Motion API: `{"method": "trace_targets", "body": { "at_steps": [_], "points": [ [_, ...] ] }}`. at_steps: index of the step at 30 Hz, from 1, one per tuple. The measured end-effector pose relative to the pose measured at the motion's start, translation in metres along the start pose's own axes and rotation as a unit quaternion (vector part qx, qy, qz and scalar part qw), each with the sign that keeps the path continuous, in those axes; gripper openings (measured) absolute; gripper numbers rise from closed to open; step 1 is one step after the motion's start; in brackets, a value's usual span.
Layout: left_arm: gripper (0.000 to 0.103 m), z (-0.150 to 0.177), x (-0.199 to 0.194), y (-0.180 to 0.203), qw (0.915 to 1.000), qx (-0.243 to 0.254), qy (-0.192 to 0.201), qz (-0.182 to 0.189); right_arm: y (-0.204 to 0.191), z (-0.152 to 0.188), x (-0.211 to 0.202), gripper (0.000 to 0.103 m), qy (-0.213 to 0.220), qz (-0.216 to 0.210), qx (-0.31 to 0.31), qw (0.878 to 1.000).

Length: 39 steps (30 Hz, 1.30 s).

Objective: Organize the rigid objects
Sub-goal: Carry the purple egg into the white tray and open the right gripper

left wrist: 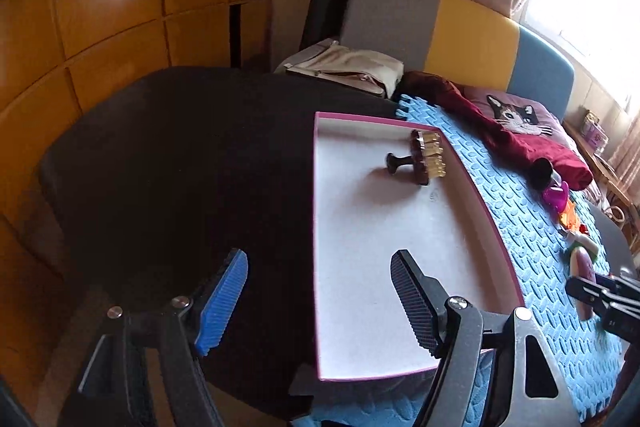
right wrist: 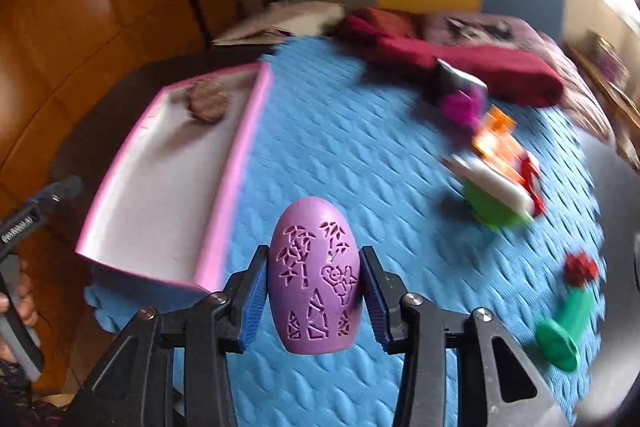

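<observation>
My right gripper point(right wrist: 314, 291) is shut on a purple egg-shaped piece with cut-out patterns point(right wrist: 314, 279), held above the blue foam mat point(right wrist: 360, 147). The pink-rimmed white tray point(right wrist: 256, 115) lies to its left, with a brown round stamp point(right wrist: 207, 101) in its far end. In the left wrist view my left gripper point(left wrist: 320, 307) is open and empty, hovering over the near left edge of the tray point(left wrist: 316, 227). The brown stamp point(left wrist: 424, 157) lies on its side in the tray. The right gripper point(left wrist: 600, 299) with the purple piece point(left wrist: 584, 271) shows at the right edge.
On the mat lie a magenta and black piece point(right wrist: 460, 99), an orange piece point(right wrist: 494, 135), a green and white piece point(right wrist: 494, 195) and a green stamp with a red top point(right wrist: 568, 315). Red cloth point(right wrist: 472, 67) and a cat cushion point(left wrist: 516, 115) lie at the back.
</observation>
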<state>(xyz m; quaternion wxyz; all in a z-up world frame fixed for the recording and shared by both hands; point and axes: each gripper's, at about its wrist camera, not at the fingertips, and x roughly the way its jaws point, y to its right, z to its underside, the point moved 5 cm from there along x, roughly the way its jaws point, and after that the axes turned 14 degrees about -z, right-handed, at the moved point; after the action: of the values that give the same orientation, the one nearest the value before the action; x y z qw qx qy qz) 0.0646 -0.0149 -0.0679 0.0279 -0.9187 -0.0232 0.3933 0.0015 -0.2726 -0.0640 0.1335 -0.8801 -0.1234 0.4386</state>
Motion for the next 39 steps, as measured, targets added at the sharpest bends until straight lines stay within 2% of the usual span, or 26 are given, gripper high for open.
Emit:
{"method": "trace_targets", "body": {
  "at_steps": [3,9,13,19,24,30,39],
  "points": [
    [0.076,0.001,0.002,-0.012,0.9999,-0.011,-0.001,-0.010,-0.032,-0.024,0.023,0.044,-0.003,-0.031,-0.027,0.999],
    [0.076,0.003,0.009,-0.025,0.9996,-0.023,-0.011,-0.013,-0.066,-0.065,0.073,0.044,-0.015,-0.046,-0.058,0.997],
    [0.076,0.003,0.012,-0.028,0.9995,-0.026,-0.015,-0.012,-0.069,-0.080,0.109,0.044,-0.034,-0.024,-0.068,0.997],
    [0.077,0.006,0.018,-0.024,0.9995,-0.020,-0.024,-0.011,-0.043,-0.080,0.154,0.044,-0.064,0.028,-0.066,0.995],
    [0.077,0.005,0.019,-0.020,0.9996,-0.012,-0.022,-0.013,-0.040,-0.075,0.154,0.043,-0.055,0.031,-0.073,0.995],
    [0.078,0.005,0.015,-0.018,0.9997,-0.007,-0.017,-0.012,-0.044,-0.076,0.130,0.046,-0.014,0.011,-0.059,0.998],
    [0.079,0.005,0.005,-0.010,0.9999,0.006,-0.007,-0.009,-0.043,-0.069,0.104,0.047,0.014,0.003,-0.030,0.999]
  ]
}}
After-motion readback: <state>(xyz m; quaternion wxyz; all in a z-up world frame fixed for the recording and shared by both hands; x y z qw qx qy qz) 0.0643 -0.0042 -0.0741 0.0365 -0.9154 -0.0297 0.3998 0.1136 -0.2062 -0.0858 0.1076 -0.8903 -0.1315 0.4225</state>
